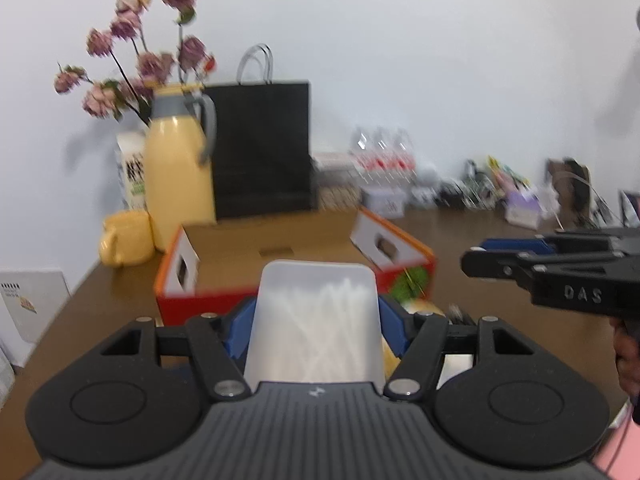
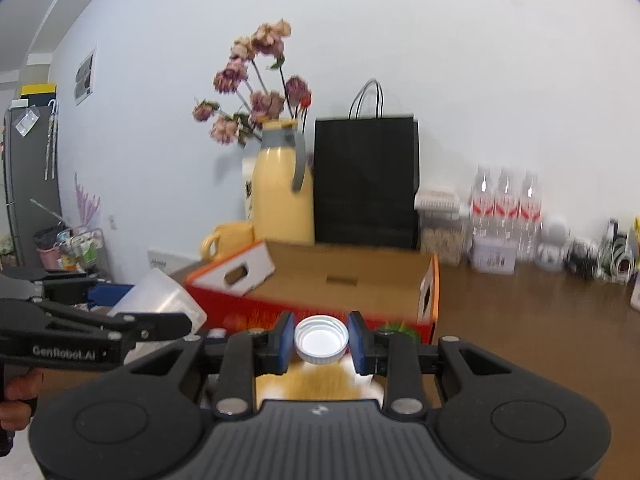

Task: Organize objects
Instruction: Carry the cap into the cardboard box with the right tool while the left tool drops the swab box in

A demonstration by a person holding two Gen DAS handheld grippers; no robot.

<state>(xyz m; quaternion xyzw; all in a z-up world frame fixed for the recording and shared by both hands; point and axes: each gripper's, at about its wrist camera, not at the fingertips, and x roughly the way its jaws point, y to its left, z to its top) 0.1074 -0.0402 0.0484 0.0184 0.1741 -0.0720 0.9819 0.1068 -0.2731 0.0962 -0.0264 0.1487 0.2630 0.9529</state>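
My left gripper [image 1: 316,320] hides the lower part of the translucent container [image 1: 316,320] it clamps; the white sticks inside blur together. Behind it, a yellowish thing [image 1: 420,306] and the red box [image 1: 192,308] front are mostly covered. My right gripper [image 2: 321,340] holds a white cap [image 2: 321,340] over something blurred. The clutter [image 1: 500,192] along the wall is too smeared to name.
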